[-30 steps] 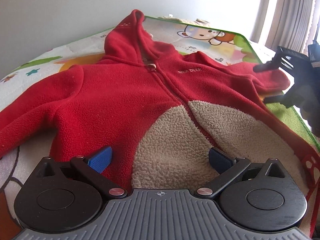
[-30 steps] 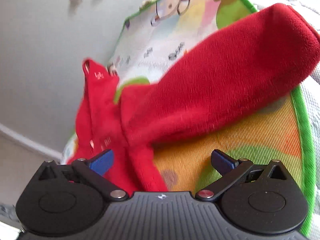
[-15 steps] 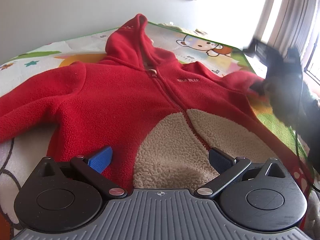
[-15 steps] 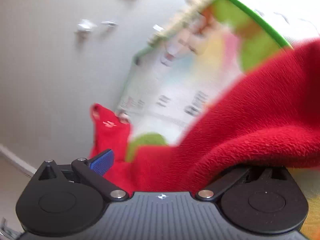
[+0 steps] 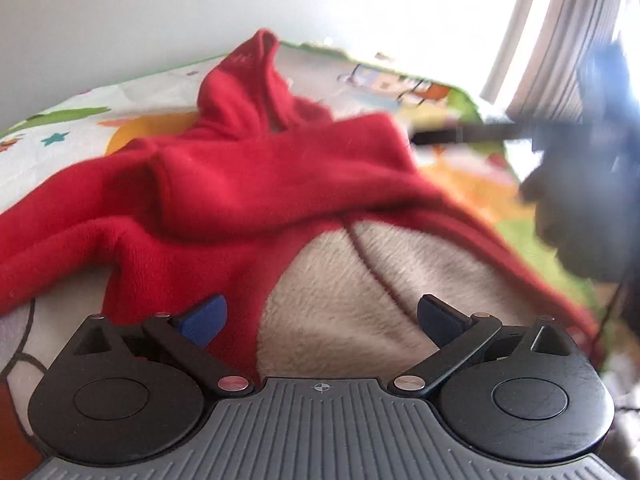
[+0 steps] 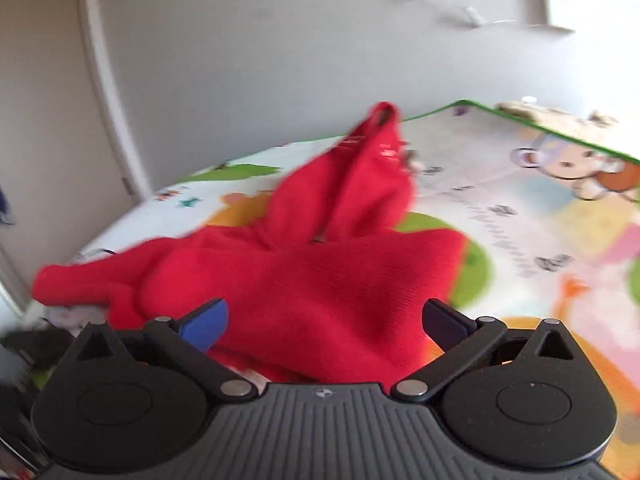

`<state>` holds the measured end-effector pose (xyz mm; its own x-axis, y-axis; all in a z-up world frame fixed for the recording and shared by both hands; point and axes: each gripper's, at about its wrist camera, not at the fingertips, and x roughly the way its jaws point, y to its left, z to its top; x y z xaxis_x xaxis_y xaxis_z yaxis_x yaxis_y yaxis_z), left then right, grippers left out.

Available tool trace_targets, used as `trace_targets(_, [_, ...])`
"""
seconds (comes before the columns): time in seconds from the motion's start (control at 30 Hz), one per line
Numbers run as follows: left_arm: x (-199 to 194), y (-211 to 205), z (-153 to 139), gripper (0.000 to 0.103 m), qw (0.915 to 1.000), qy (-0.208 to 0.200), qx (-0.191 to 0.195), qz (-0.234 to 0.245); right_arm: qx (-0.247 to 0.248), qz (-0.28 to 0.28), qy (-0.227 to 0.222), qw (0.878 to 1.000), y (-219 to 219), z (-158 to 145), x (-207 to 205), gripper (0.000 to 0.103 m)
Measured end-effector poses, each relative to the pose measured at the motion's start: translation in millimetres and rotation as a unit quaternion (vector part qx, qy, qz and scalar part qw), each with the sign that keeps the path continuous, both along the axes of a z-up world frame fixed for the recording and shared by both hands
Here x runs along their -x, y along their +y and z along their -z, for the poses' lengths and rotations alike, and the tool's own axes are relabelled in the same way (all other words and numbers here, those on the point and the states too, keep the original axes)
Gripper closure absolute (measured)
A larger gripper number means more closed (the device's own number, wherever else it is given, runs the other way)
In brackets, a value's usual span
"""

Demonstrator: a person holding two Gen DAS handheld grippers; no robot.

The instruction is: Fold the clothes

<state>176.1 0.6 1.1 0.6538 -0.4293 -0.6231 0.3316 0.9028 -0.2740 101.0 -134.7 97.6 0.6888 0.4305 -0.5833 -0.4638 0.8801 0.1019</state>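
Observation:
A red fleece hooded jacket [image 5: 248, 192] with a beige front panel [image 5: 344, 292] lies on a colourful cartoon play mat [image 5: 60, 132]. Its right sleeve [image 5: 288, 168] lies folded across the chest. My left gripper [image 5: 318, 316] is open and empty, hovering over the jacket's lower hem. My right gripper [image 6: 324, 320] is open and empty just above the folded sleeve [image 6: 320, 280]; it also shows blurred at the right of the left wrist view [image 5: 580, 152]. The hood [image 6: 372, 160] points toward the far wall.
The mat's green edge [image 6: 540, 124] runs along the far side near a grey wall [image 6: 280, 40]. A window with curtains [image 5: 560, 28] is at the right. A white door frame [image 6: 104, 80] stands at the left.
My right gripper carried the right sleeve across the chest, let it go and opened. The sleeve now lies folded over the jacket front. My left gripper stayed open over the hem.

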Motion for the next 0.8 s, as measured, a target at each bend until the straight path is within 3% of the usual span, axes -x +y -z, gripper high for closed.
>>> trace_targets(0.13, [-7.2, 16.8, -28.2, 0.000, 0.9986, -0.019, 0.046, -0.020, 0.092, 0.021, -0.040, 0.995, 1.4, 14.3, 6.8, 0.000])
trace_targets(0.27, [-6.0, 31.6, -46.9, 0.000, 0.9963, -0.057, 0.023, -0.060, 0.156, 0.038, -0.070, 0.985, 7.8, 32.7, 13.3, 0.000])
trace_targets(0.33, [1.5, 49.5, -45.4, 0.000, 0.9943, -0.050, 0.043, -0.084, 0.174, 0.050, -0.076, 0.981, 7.8, 43.6, 8.4, 0.000])
trace_targets(0.4, [5.5, 71.6, -32.1, 0.000, 0.9900, -0.010, 0.077, -0.118, 0.176, 0.059, -0.070, 0.980, 3.3, 49.9, 7.2, 0.000])
trace_targets(0.47, [6.5, 93.3, -11.2, 0.000, 0.9799, 0.044, 0.118, -0.155, 0.152, 0.068, -0.057, 0.984, -3.6, 51.2, 5.3, 0.000])
trace_targets(0.57, [0.7, 124.2, 13.3, 0.000, 0.9529, 0.100, 0.176, -0.226, 0.122, 0.078, -0.057, 0.988, -11.4, 46.9, 8.4, 0.000])
trace_targets(0.7, [-13.1, 147.5, 26.3, 0.000, 0.9270, 0.097, 0.181, -0.314, 0.103, 0.093, -0.067, 0.988, -23.7, 39.6, 19.7, 0.000])
trace_targets(0.8, [-21.0, 152.5, 30.7, 0.000, 0.9141, 0.080, 0.180, -0.354, 0.085, 0.109, -0.069, 0.988, -34.3, 36.8, 28.4, 0.000])
